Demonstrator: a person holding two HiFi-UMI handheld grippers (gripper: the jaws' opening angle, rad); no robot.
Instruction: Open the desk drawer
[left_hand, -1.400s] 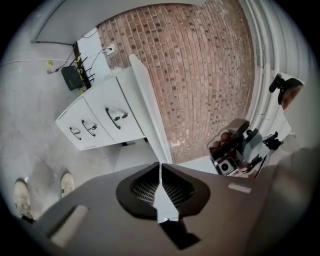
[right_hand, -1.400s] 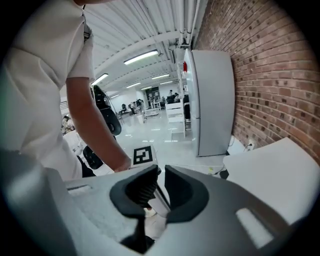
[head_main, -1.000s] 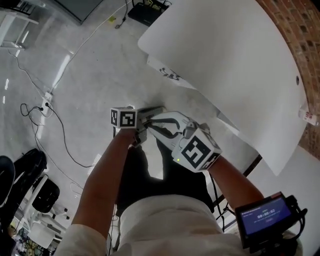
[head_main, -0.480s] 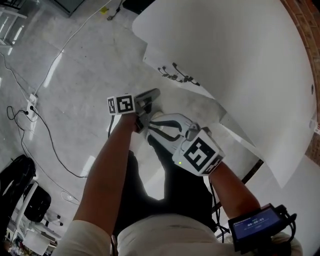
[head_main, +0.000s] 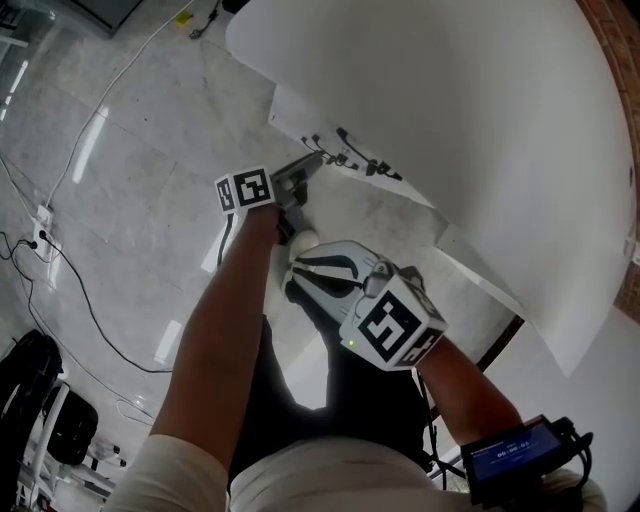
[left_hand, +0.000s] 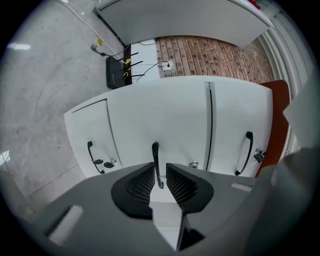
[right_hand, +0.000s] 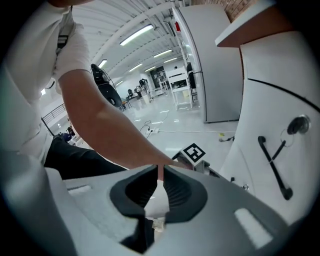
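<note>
Both grippers sit lower than 1 second ago. The left gripper (left_hand: 158, 175) has travelled from mid-frame in the head view up to the row of black handles under the edge of the white desk top (head_main: 450, 120), a row that has only now come into view. In the left gripper view we face 3 white fronts. The desk drawer (left_hand: 160, 115) we take as the target fills the centre, and its middle handle (left_hand: 155, 152) stands upright just above the jaw tips.

The left jaws are opening, their ribbed pads apart. The handle's lower end shows in the gap, though we cannot be sure the pads have reached round it and are not just short of it. The right gripper (right_hand: 161, 172) hangs at lower centre of the head view, its jaws drawn almost together on nothing, with only a forearm visible beyond the slit.

We judge this to be the approach step, with the drawer still closed. Next we would need to push the open jaws around the handle, close them, then pull straight back.

Each gripper cube carries square black-and-white markers. The wrist display (head_main: 510, 455) at lower right shows digits too small to read, and we see no brand names.
</note>
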